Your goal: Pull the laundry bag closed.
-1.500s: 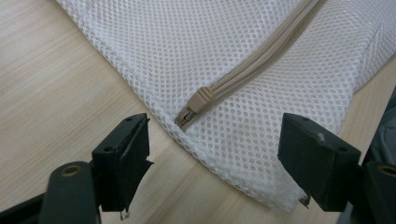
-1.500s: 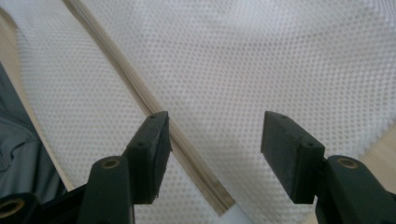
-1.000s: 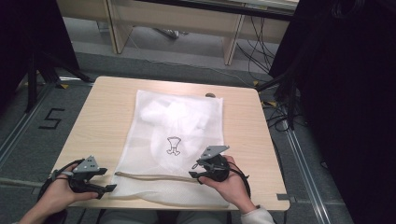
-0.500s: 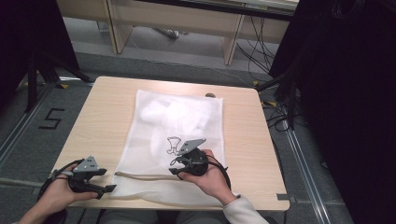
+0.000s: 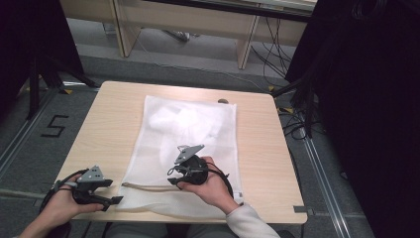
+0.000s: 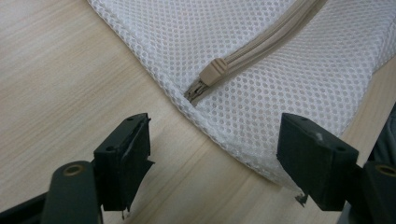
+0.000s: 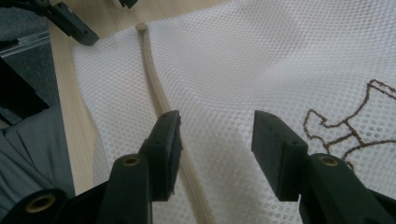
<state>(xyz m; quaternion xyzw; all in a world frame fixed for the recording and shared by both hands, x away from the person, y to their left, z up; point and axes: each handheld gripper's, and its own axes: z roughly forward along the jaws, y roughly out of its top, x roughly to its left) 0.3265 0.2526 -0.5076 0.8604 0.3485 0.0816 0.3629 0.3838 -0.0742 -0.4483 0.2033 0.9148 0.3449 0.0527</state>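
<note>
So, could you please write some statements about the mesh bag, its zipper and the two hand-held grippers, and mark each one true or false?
1. The white mesh bag lies flat on the wooden table. True.
2. The left hand-held gripper is clamped on the zipper pull. False: its jaws stand open, and the pull lies beyond them, untouched.
3. The right hand-held gripper is over the bag, beside the beige zipper. True.
4. The bag carries a brown outline design. True.
5. The zipper is bright red. False: it is beige.
6. The right hand-held gripper rests off the bag, on bare wood. False: it is above the mesh.
</note>
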